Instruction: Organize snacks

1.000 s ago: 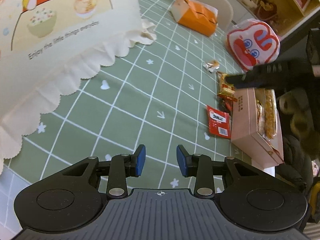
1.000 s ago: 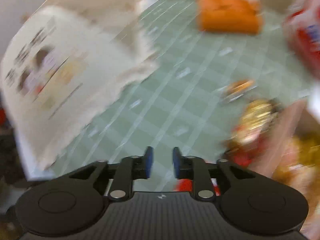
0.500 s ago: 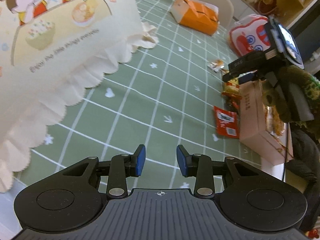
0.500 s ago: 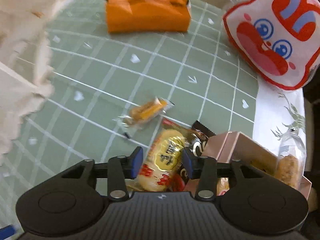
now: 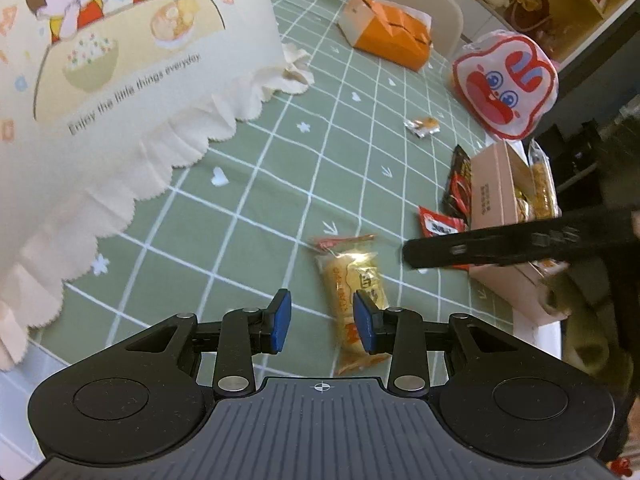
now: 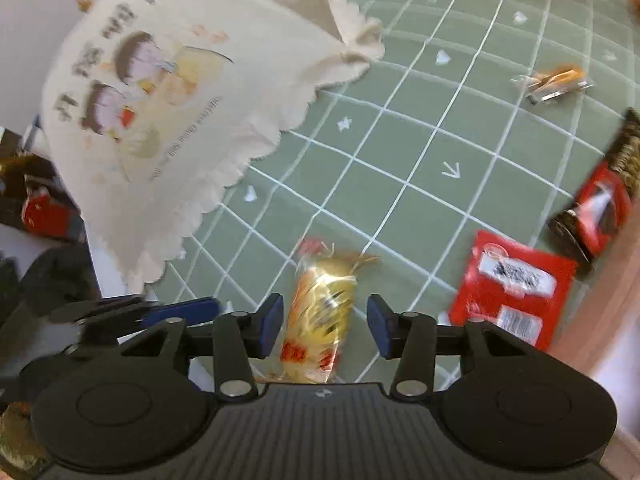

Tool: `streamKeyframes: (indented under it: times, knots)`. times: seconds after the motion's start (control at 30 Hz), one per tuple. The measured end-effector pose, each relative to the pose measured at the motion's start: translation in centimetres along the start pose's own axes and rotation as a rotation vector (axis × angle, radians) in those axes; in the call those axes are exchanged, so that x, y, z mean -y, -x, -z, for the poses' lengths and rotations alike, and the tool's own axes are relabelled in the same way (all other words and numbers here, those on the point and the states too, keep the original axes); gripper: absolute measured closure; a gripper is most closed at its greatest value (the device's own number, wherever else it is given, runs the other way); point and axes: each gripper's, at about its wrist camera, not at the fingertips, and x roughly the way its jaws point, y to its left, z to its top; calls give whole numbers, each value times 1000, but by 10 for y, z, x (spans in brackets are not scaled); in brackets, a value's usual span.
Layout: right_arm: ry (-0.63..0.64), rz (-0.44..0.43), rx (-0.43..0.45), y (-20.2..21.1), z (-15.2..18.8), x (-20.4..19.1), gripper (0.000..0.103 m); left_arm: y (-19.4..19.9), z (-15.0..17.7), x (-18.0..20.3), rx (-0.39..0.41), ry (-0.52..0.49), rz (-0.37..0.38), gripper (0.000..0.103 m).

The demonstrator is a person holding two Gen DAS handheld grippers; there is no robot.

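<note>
Snacks are spread over your green checked worktop [image 5: 248, 184]. Going left to right: your left gripper [image 5: 320, 320] has its fingers partly apart with nothing in them. The yellow rice cracker pack [image 6: 320, 320] lies flat between your right gripper's [image 6: 324, 324] opening fingers, pads not touching it. Further right sit the red packet [image 6: 508, 288] and the pink box [image 5: 492, 196] with snacks inside.

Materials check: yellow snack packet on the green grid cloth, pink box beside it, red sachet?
Yellow snack packet: seemingly glossy plastic film, going by glare and crimped ends. Pink rectangular box: probably matte cardboard, with flat panels, sharp folded edges and no shine. Flat red sachet: likely printed plastic or foil film; motion blur leaves that open.
</note>
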Motion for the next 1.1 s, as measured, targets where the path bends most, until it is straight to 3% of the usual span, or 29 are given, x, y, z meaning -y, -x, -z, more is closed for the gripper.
streamKeyframes:
  times: [0.17, 0.3, 0.37, 0.4, 0.57, 0.7, 0.77, 0.83, 0.87, 1.0, 1.07, 1.1]
  knots:
    - [-77, 228, 214, 31, 53, 22, 43, -14, 3, 19, -23, -21, 4, 65]
    - [-224, 297, 271, 13, 90, 49, 42, -26, 4, 41, -53, -88, -21, 65]
    - [-213, 318, 394, 15, 100, 51, 34, -33, 4, 49, -58, -136, -67, 65]
    - [-214, 344, 399, 12, 97, 52, 33, -36, 4, 53, -58, -160, -88, 65]
    - [-227, 317, 476, 1, 74, 63, 21, -44, 6, 64, -49, -273, -190, 63]
    - [-219, 354, 527, -9, 56, 64, 17, -40, 5, 50, -58, -206, -152, 64]
    - [-161, 415, 501, -23, 46, 55, 15, -39, 4, 48, -58, -190, -138, 65]
    - [-23, 518, 447, -38, 44, 39, 18, -42, 3, 50, -65, -187, -136, 63]
    - [40, 541, 464, -41, 50, 32, 26, -45, 3, 51, -70, -189, -136, 61]
    - [33, 467, 437, -29, 68, 34, 33, -50, 0, 57, -75, -213, -143, 61]
    - [29, 447, 449, -14, 83, 33, 51, -49, 1, 62, -73, -237, -141, 62]
    - [25, 433, 447, -6, 90, 32, 53, -49, 2, 65, -79, -248, -129, 63]
